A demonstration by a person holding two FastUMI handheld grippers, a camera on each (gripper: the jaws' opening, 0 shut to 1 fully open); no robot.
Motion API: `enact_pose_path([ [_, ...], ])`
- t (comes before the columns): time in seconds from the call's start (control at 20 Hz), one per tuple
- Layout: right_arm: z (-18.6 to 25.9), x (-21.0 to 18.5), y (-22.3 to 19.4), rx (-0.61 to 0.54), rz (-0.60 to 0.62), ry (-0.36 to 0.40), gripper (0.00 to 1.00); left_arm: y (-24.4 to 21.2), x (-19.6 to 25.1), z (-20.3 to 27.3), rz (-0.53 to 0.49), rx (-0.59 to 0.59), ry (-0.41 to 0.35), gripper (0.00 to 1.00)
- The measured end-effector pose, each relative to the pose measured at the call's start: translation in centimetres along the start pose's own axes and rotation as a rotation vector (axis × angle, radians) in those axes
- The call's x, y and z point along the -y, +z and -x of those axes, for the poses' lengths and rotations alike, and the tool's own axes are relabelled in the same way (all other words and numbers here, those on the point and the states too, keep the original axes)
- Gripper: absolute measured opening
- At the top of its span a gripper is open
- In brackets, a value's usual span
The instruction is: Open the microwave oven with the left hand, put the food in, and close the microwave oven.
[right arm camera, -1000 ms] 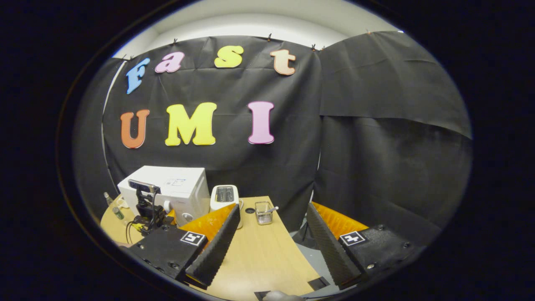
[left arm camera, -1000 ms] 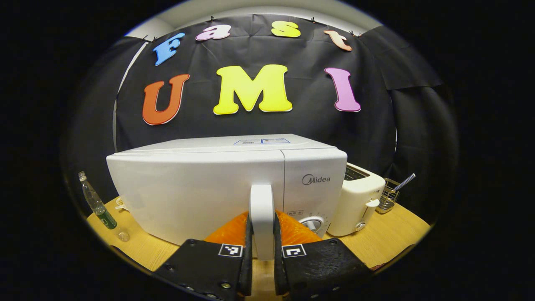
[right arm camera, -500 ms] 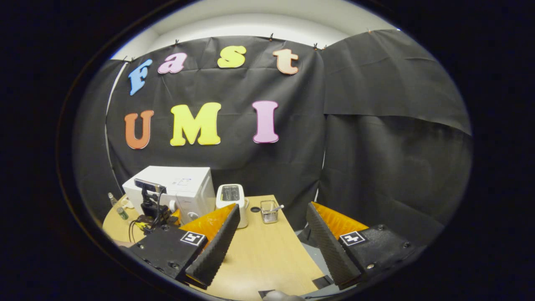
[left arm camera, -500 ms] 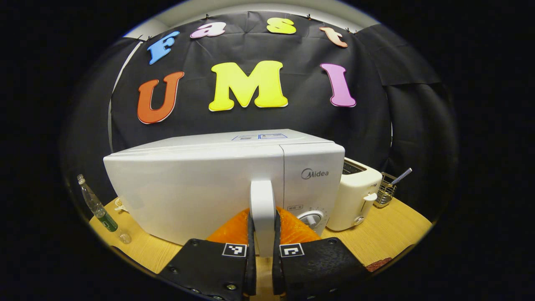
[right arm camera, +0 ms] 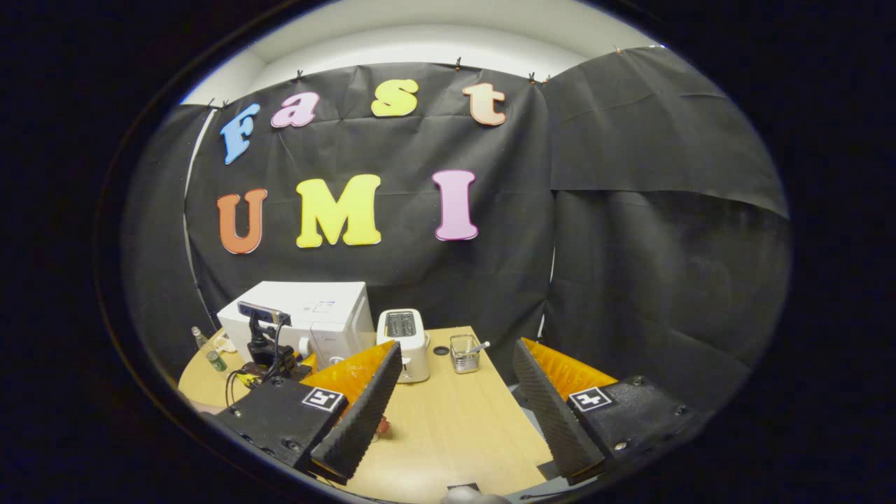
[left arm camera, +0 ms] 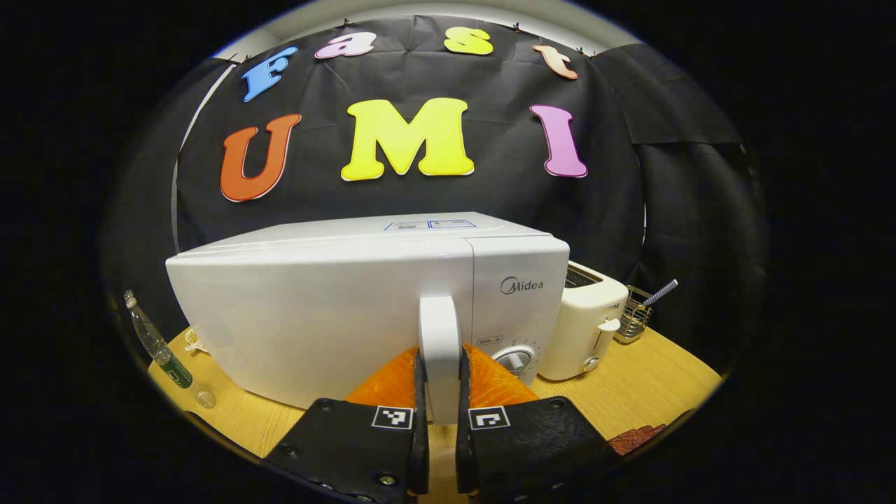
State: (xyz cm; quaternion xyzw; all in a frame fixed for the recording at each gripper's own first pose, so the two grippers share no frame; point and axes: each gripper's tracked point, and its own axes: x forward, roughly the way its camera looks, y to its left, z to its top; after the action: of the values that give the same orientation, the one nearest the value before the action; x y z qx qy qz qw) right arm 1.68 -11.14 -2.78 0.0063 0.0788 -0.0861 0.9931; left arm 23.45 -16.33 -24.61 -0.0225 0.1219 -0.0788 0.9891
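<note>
The left gripper [left arm camera: 439, 448] is clamped on the handle [left arm camera: 439, 350] of the microwave [left arm camera: 364, 308]: both fingers press its two sides. The handle is a vertical bar, long axis upright, at the right edge of the door [left arm camera: 315, 322], just left of the control panel [left arm camera: 518, 301]. The door appears flush with the panel, so the opening is judged not yet begun.

The coming move turns on one relation. The handle lies straight ahead of the left gripper, on its centreline, and the hinge is presumably at the door's left edge. The pull should therefore run back toward the person and curve left around that hinge.

The left gripper is level, its fingers standing either side of the bar and pointing squarely at the door. In the right gripper view it [right arm camera: 280, 364] stands directly in front of the microwave [right arm camera: 308, 322].

The right gripper [right arm camera: 455, 413] has its fingers wide apart, holding nothing. It hovers over the worktop [right arm camera: 448, 434] near the front edge, well apart from the microwave, which stands at the back left.

A reddish item [left arm camera: 633, 439], possibly the food, lies at the worktop's front right edge; it is too small to identify. The right gripper is judged the nearer to it.
</note>
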Motion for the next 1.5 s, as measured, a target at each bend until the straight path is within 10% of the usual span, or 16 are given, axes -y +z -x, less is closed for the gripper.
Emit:
enact_pose_path([
  [0.5, 0.5, -2.1, -1.1, -0.017, -0.008, 0.052, 1.00, -2.4, -1.8, 9.2, -0.051, -0.007, -0.022, 0.15],
  [1.15, 3.0, -10.2, -3.8, -0.047, -0.042, 0.237, 1.00, -5.5, -9.8, 20.1, -0.062, -0.099, 0.145, 0.19],
  [1.25, 3.3, -10.5, -4.1, -0.049, -0.053, 0.241, 1.00, -5.6, -11.1, 20.5, -0.067, -0.099, 0.177, 0.34],
  [1.4, 3.7, -10.8, -4.1, -0.043, -0.058, 0.241, 1.00, -5.6, -12.5, 20.7, -0.054, -0.101, 0.208, 0.82],
  [1.5, 3.9, -11.0, -4.2, -0.041, -0.054, 0.241, 1.00, -5.5, -12.7, 20.9, -0.052, -0.103, 0.200, 0.90],
])
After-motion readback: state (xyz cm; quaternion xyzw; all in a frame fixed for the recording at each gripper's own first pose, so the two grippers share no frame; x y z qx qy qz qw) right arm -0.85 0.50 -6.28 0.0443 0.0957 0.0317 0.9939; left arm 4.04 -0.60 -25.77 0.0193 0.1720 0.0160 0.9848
